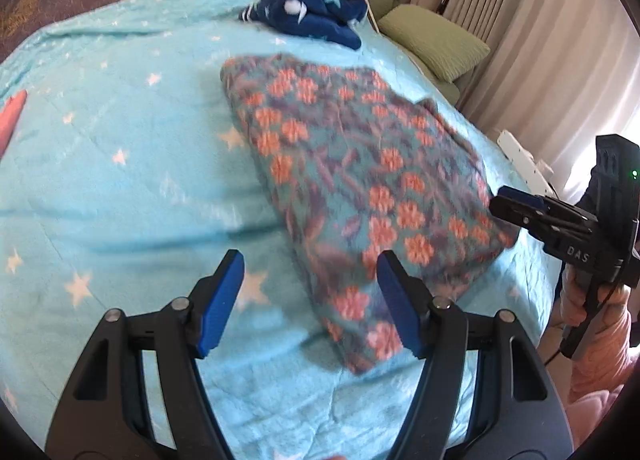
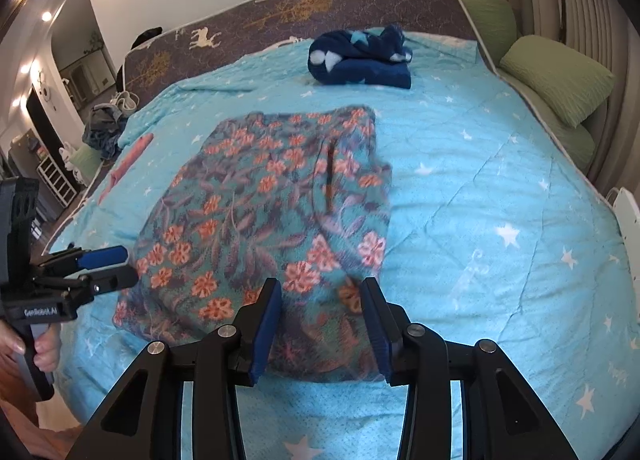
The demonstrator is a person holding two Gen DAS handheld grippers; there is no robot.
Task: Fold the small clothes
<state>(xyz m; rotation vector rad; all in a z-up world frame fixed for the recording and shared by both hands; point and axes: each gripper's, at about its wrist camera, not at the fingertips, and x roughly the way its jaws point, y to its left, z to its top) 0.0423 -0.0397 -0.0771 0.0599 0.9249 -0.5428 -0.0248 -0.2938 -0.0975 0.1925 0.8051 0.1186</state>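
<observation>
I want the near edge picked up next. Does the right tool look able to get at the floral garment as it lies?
Probably yes: the right tool is open at the floral garment's near edge, with nothing between.

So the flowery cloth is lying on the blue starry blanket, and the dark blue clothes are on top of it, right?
Not quite. The dark blue clothes lie apart, farther up the starry blanket, not on the flowery cloth. The right wrist view shows blanket between them.
</observation>
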